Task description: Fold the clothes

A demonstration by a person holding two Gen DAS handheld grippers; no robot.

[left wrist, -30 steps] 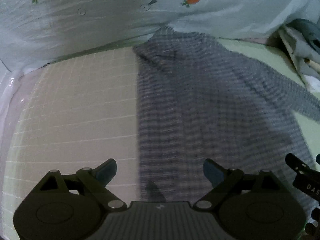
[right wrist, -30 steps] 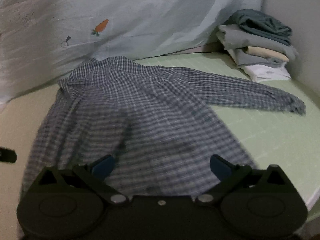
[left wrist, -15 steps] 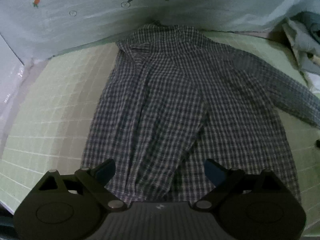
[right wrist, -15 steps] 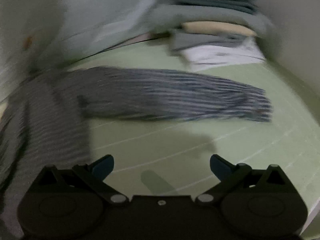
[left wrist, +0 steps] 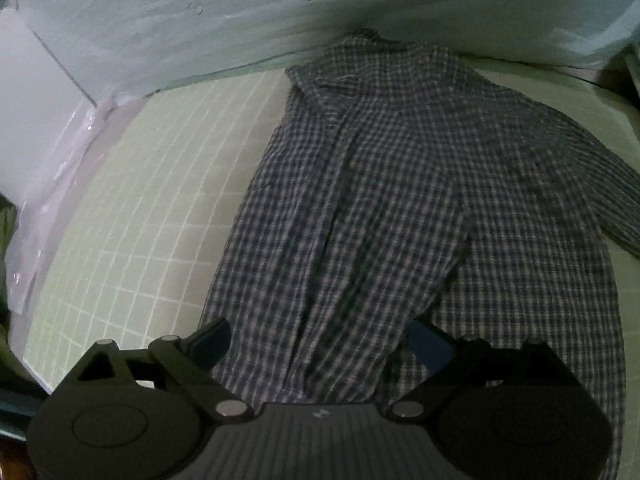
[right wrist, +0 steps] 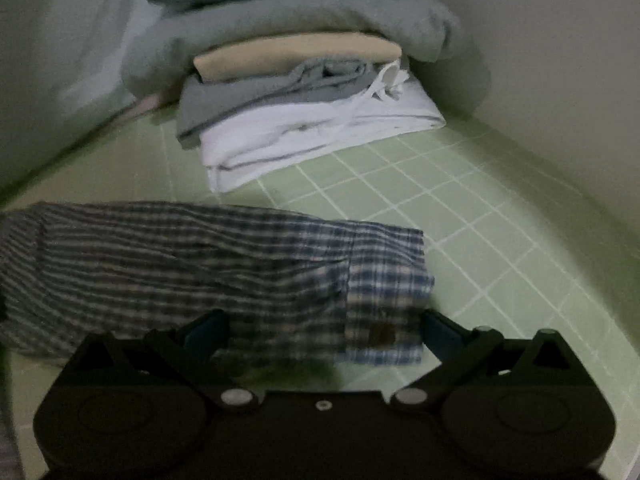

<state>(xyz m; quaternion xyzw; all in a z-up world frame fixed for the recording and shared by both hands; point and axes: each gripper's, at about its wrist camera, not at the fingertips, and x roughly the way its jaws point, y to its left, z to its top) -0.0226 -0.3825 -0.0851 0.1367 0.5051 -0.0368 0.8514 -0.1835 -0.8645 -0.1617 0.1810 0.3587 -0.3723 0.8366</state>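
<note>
1. Left wrist view: the checked shirt (left wrist: 400, 200) lies spread flat on the green gridded mat (left wrist: 152, 220), collar away from the camera near the carrot-print sheet (left wrist: 240, 12). One side looks already folded in over the middle, and the other sleeve runs off to the right edge. The left gripper (left wrist: 316, 344) hangs over the hem with its jaws spread wide, holding nothing.

2. Right wrist view: the shirt's outstretched sleeve (right wrist: 180, 264) lies across the mat, its cuff (right wrist: 384, 304) just ahead of the right gripper (right wrist: 324, 336). These jaws are also spread and empty. The picture is blurred, so whether a fingertip touches the cuff is unclear. A stack of folded clothes (right wrist: 304, 92) sits beyond, against the wall.

3. Step in hand, as I judge it: reaching for the cuff to fold the sleeve in. The next move calls for lowering onto the cuff, pinching it, then carrying it over the shirt body.
</note>
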